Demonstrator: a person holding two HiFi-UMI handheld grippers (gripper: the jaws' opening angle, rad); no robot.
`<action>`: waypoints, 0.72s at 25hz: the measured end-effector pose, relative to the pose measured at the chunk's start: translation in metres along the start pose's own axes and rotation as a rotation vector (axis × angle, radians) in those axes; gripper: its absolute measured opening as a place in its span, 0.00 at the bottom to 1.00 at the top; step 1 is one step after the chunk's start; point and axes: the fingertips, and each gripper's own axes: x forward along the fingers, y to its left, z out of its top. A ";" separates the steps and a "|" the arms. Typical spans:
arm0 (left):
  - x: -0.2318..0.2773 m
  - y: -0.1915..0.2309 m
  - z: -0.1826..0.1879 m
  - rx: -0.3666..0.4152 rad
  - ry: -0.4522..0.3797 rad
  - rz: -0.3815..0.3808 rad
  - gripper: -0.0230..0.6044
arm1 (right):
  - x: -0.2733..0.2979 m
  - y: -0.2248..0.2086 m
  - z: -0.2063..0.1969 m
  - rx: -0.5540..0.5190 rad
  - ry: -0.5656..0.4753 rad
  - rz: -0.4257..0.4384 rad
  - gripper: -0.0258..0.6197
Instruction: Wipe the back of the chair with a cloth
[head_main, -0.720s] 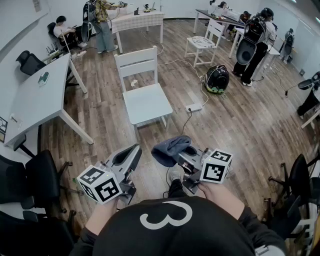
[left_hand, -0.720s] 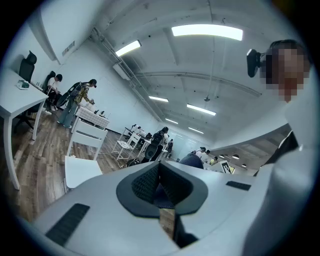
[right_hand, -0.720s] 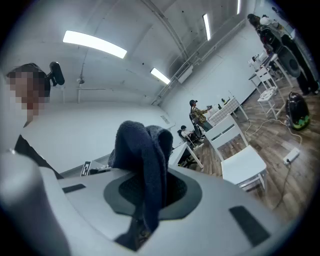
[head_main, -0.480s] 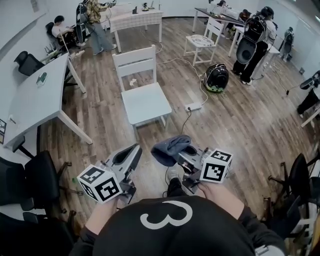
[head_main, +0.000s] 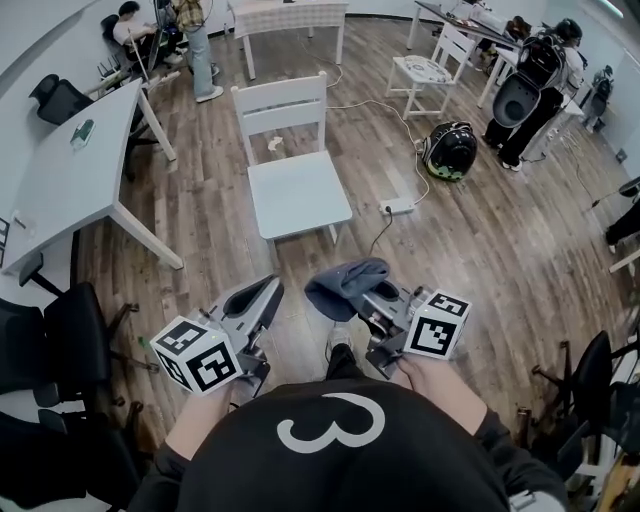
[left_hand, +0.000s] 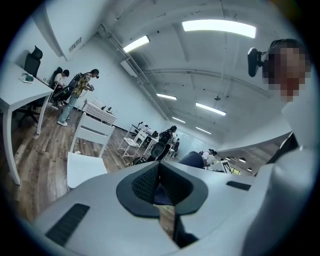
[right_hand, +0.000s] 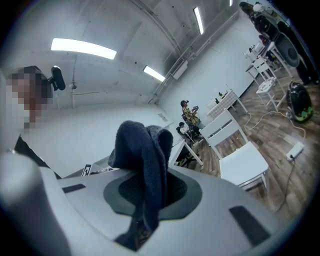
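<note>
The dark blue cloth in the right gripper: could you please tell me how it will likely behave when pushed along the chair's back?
The dark blue knitted cloth is probably floppy: it droops in folds over the right gripper clamping it. It looks soft and light, so it should mould to the white slatted chair back, though loose folds may bunch.

Dark blue cloth (head_main: 345, 285), white chair (head_main: 298, 192), brown plank floor (head_main: 480, 245)

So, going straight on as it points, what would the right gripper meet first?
Past the cloth it holds, the right gripper probably reaches the white table; the chair lies just off that line. Depth is unclear.
</note>
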 end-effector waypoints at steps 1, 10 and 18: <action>0.009 0.006 0.002 -0.006 0.000 0.010 0.06 | 0.003 -0.011 0.004 0.010 0.006 0.004 0.12; 0.134 0.040 0.040 0.023 0.037 0.080 0.06 | 0.025 -0.121 0.081 0.090 0.031 0.085 0.12; 0.218 0.040 0.070 0.047 0.063 0.096 0.06 | 0.024 -0.185 0.148 0.084 0.022 0.137 0.12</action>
